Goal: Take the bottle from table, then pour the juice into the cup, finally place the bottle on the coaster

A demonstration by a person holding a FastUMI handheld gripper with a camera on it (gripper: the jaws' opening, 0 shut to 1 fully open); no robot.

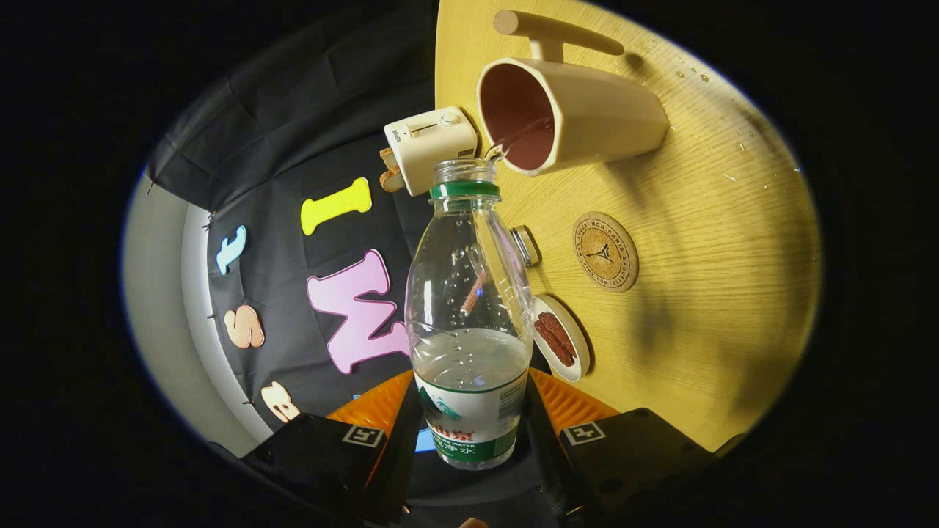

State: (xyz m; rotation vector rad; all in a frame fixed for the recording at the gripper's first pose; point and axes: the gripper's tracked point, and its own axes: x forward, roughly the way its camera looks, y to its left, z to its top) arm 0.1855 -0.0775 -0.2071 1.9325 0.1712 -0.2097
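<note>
My gripper (pixel 473 411) is shut on a clear plastic bottle (pixel 469 323) with a green neck ring and a green-and-white label, one finger pressing on each side of its lower body. The view is rolled, so the bottle is tipped. Its uncapped mouth sits just at the rim of a cream cup (pixel 565 114) with a dark red inside and a long wooden handle. A thin stream of clear liquid runs from the mouth into the cup. The bottle is under half full. A round cork coaster (pixel 605 251) lies on the wooden table (pixel 719 293), beyond the fingers beside the bottle's shoulder.
A cream toaster (pixel 431 147) with toast in it stands next to the cup near the table's edge. A small white dish (pixel 561 337) holding brown pieces sits close to the bottle's body. A small metal-rimmed round thing (pixel 525 246) lies by the bottle's shoulder. Drops of liquid dot the table beyond the cup.
</note>
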